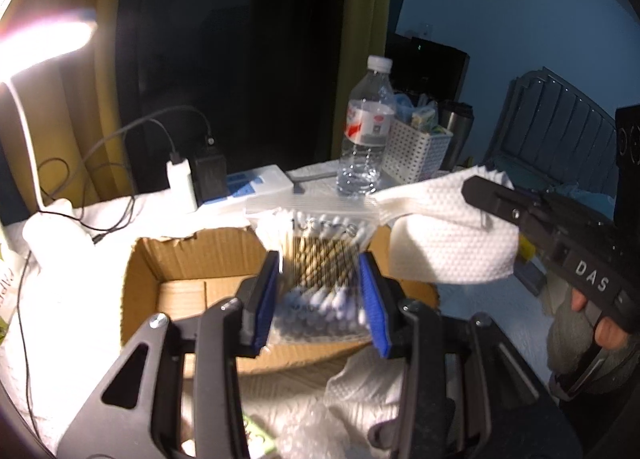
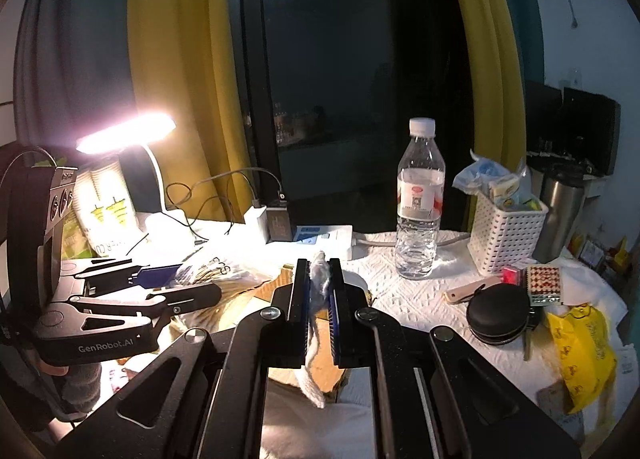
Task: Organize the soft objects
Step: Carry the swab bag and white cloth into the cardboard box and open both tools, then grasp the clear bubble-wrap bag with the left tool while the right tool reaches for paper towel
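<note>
My left gripper [image 1: 320, 271] is shut on a clear zip bag of cotton swabs [image 1: 320, 255] and holds it above an open cardboard box [image 1: 168, 259]. The bag is blurred. My right gripper [image 2: 319, 291] is shut on a white paper towel [image 2: 316, 339], which hangs down between the fingers. In the left wrist view the right gripper [image 1: 488, 195] holds that towel [image 1: 444, 239] to the right of the box. In the right wrist view the left gripper [image 2: 188, 283] and the swab bag [image 2: 212, 271] are at the left, over the box [image 2: 272, 283].
A water bottle [image 2: 418, 211], a white basket [image 2: 504, 235], a steel tumbler [image 2: 560, 215], a power strip with chargers [image 2: 316, 237], a lit desk lamp [image 2: 126, 133], a black round case [image 2: 500, 311] and a yellow bag [image 2: 584, 351] crowd the paper-covered table [image 2: 412, 299].
</note>
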Motion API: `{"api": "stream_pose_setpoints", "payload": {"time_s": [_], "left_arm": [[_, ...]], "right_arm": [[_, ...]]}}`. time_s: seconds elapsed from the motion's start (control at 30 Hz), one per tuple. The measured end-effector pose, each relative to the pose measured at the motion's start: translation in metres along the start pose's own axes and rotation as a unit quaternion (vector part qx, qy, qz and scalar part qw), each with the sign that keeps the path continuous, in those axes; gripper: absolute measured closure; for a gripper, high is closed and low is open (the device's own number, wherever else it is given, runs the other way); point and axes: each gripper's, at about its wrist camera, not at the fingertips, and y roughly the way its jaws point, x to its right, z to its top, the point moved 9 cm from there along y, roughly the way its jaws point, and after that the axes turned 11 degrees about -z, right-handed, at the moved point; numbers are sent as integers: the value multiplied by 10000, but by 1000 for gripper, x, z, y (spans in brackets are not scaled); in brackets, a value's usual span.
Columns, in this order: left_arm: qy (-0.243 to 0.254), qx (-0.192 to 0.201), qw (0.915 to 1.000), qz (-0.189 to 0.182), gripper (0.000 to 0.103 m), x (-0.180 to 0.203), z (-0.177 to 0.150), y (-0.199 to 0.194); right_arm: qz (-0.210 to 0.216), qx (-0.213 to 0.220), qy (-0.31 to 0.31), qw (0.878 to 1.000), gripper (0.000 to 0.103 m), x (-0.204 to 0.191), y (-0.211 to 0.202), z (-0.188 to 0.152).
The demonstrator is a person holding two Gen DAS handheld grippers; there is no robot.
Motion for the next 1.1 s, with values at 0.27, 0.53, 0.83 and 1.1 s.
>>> {"api": "stream_pose_setpoints", "payload": {"time_s": [0.27, 0.53, 0.83, 1.1], "left_arm": [[-210, -254, 9994, -49, 63, -11, -7, 37], [-346, -599, 9976, -49, 61, -21, -20, 62], [-397, -490, 9980, -25, 49, -22, -18, 49], [-400, -359, 9985, 118, 46, -25, -24, 17]], "right_arm": [[-3, -224, -19, 9997, 94, 1, 39, -14], [-142, -596, -179, 9980, 94, -1, 72, -40], [-64, -1004, -336, 9944, 69, -14, 73, -59], [-25, -1040, -255, 9943, 64, -21, 47, -60]]}}
